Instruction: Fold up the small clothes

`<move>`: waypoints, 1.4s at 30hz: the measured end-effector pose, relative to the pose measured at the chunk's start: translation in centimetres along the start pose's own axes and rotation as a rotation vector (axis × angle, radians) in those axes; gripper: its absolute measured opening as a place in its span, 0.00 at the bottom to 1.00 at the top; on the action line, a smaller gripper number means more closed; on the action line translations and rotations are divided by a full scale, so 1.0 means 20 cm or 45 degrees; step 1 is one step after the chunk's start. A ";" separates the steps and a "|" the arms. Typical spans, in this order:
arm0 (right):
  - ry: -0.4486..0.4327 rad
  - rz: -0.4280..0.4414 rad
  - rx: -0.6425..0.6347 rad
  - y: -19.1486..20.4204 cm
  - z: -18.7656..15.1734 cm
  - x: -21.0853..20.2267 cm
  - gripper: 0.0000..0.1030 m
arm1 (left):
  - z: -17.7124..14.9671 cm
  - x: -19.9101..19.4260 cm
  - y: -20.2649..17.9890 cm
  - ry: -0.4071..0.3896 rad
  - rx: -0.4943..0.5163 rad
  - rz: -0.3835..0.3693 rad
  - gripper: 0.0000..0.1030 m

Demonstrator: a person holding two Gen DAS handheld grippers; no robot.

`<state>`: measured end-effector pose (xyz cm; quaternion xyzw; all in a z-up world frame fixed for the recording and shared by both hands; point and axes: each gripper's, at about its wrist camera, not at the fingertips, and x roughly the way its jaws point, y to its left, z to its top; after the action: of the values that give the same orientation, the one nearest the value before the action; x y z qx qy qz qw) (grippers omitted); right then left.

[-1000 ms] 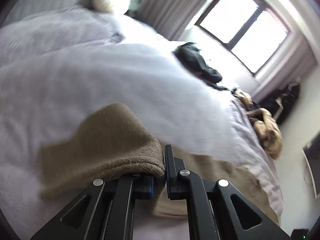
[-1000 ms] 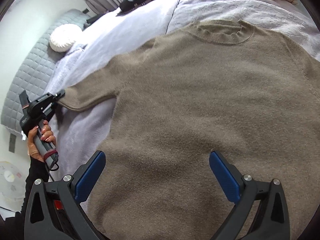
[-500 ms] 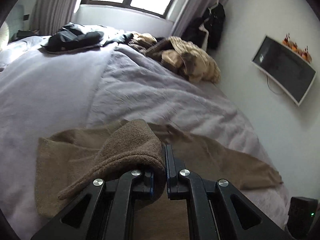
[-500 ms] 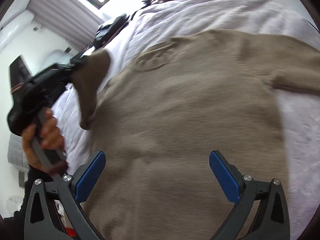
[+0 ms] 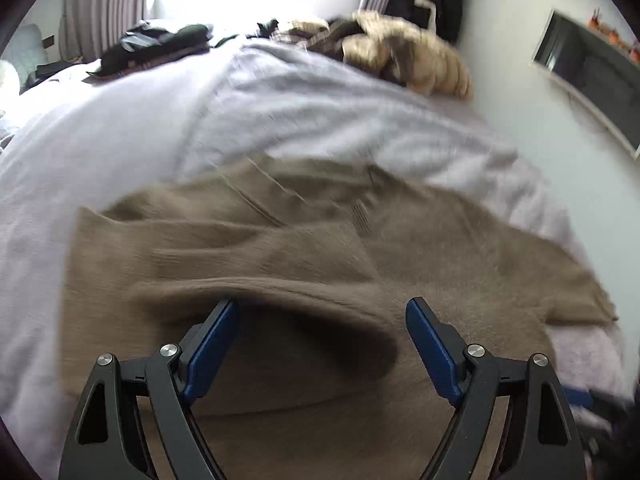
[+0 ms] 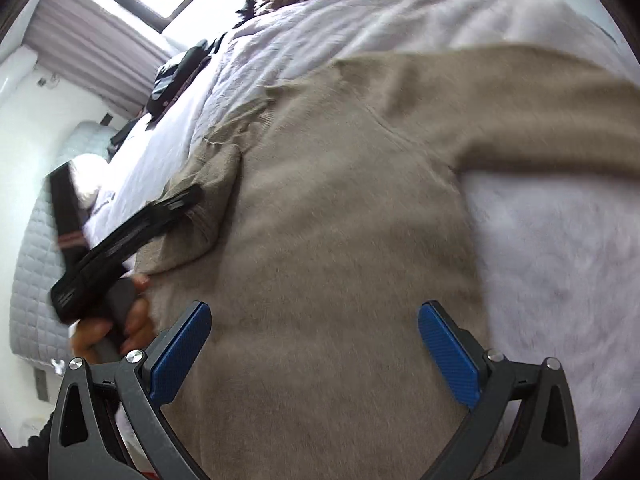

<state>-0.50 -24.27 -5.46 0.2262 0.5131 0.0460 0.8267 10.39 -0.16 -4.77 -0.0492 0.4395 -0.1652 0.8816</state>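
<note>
A tan knit sweater [image 6: 340, 220] lies flat on the pale bed cover [image 6: 540, 260]. Its left sleeve [image 5: 260, 264] is folded in over the body; the cuff lies loose between my left jaws. My left gripper [image 5: 322, 344] is open just above the sweater, and it also shows in the right wrist view [image 6: 184, 200] at the folded sleeve. My right gripper [image 6: 314, 344] is open and empty above the sweater's lower body. The right sleeve [image 6: 540, 120] lies stretched out to the right.
Dark clothes [image 5: 160, 44] and a beige padded jacket [image 5: 420, 60] lie at the far side of the bed. A wall screen [image 5: 592, 76] hangs at the right. The quilted grey headboard [image 6: 28, 280] is at the left.
My left gripper carried the left sleeve across onto the sweater's body and then opened, letting the cuff go. My right gripper stayed open above the sweater.
</note>
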 end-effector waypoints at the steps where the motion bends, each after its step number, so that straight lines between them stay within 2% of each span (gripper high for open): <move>1: -0.007 -0.027 -0.066 0.07 0.04 0.02 1.00 | 0.00 -0.06 0.07 -0.040 -0.023 0.007 0.83; 4: -0.042 -0.109 -0.340 0.32 0.12 0.10 1.00 | 0.03 -0.16 0.31 -0.113 -0.101 0.121 0.83; 7: -0.069 -0.249 -0.677 0.63 0.14 0.24 1.00 | 0.07 -0.12 0.59 -0.038 -0.203 0.244 0.83; 9: -0.089 -0.361 -0.888 0.81 0.13 0.36 1.00 | 0.08 -0.07 0.72 0.008 -0.267 0.258 0.83; 10: -0.099 -0.455 -1.012 0.90 0.12 0.46 1.00 | 0.09 -0.03 0.79 0.043 -0.292 0.255 0.83; 12: -0.108 -0.559 -1.135 0.97 0.11 0.57 1.00 | 0.11 0.07 0.88 0.136 -0.334 0.219 0.83; 14: -0.104 -0.668 -1.240 1.01 0.12 0.68 0.92 | 0.12 0.15 0.90 0.171 -0.344 0.195 0.83; 15: -0.104 -0.705 -1.272 1.01 0.13 0.72 0.60 | 0.12 0.17 0.91 0.171 -0.337 0.184 0.83; 16: -0.091 -0.692 -1.255 1.00 0.16 0.73 0.11 | 0.12 0.18 0.91 0.171 -0.328 0.176 0.83; 17: -0.094 -0.619 -1.149 0.96 0.21 0.69 0.06 | 0.13 0.18 0.90 0.170 -0.316 0.165 0.83; 18: -0.111 -0.564 -1.054 0.92 0.25 0.65 0.06 | 0.14 0.19 0.90 0.172 -0.303 0.152 0.83; 20: -0.149 -0.403 -0.752 0.74 0.37 0.54 0.06 | 0.14 0.21 0.89 0.178 -0.284 0.135 0.83; 22: -0.184 -0.220 -0.391 0.47 0.45 0.42 0.07 | 0.16 0.22 0.88 0.185 -0.273 0.120 0.83; 23: -0.196 -0.159 -0.240 0.35 0.46 0.38 0.12 | 0.16 0.22 0.88 0.187 -0.275 0.113 0.83; 24: -0.198 -0.105 -0.086 0.21 0.46 0.36 0.26 | 0.17 0.23 0.88 0.189 -0.279 0.112 0.83; 25: -0.178 -0.043 0.057 0.08 0.46 0.35 0.53 | 0.17 0.24 0.88 0.189 -0.281 0.111 0.83; 26: -0.166 0.004 0.149 -0.02 0.44 0.34 0.65 | 0.17 0.24 0.88 0.186 -0.281 0.111 0.83; 27: -0.178 0.047 0.188 -0.07 0.43 0.33 0.69 | 0.17 0.24 0.87 0.183 -0.279 0.107 0.77; 28: -0.189 0.107 0.229 -0.11 0.41 0.32 0.69 | 0.18 0.24 0.86 0.182 -0.277 0.090 0.58; 29: -0.201 0.131 0.266 -0.14 0.41 0.31 0.69 | 0.18 0.24 0.86 0.184 -0.277 0.060 0.44; 30: -0.212 0.132 0.291 -0.14 0.40 0.31 0.68 | 0.18 0.25 0.85 0.191 -0.279 0.042 0.17; 31: -0.216 0.119 0.329 -0.15 0.41 0.31 0.58 | 0.19 0.24 0.83 0.192 -0.274 0.041 0.09; 32: -0.210 0.102 0.339 -0.14 0.42 0.32 0.47 | 0.21 0.23 0.83 0.181 -0.270 0.054 0.09; 33: -0.209 0.100 0.317 -0.11 0.44 0.33 0.15 | 0.23 0.19 0.83 0.147 -0.276 0.050 0.09; 34: -0.221 0.101 0.281 -0.08 0.47 0.32 0.08 | 0.24 0.17 0.84 0.117 -0.287 0.034 0.09; 36: -0.264 0.123 0.189 -0.02 0.53 0.30 0.08 | 0.26 0.13 0.88 0.075 -0.289 0.010 0.09; 38: -0.284 0.103 0.127 0.02 0.57 0.30 0.08 | 0.25 0.16 0.91 0.109 -0.265 0.049 0.09; 40: -0.253 0.040 0.158 -0.01 0.58 0.36 0.08 | 0.23 0.22 0.94 0.151 -0.253 0.075 0.09; 42: -0.155 0.011 0.257 -0.11 0.55 0.44 0.08 | 0.21 0.23 0.96 0.145 -0.269 0.070 0.13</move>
<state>12.87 -27.08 -9.50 0.3126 0.4629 -0.0163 0.8293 21.02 16.05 -10.07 -0.1205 0.5049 -0.0963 0.8493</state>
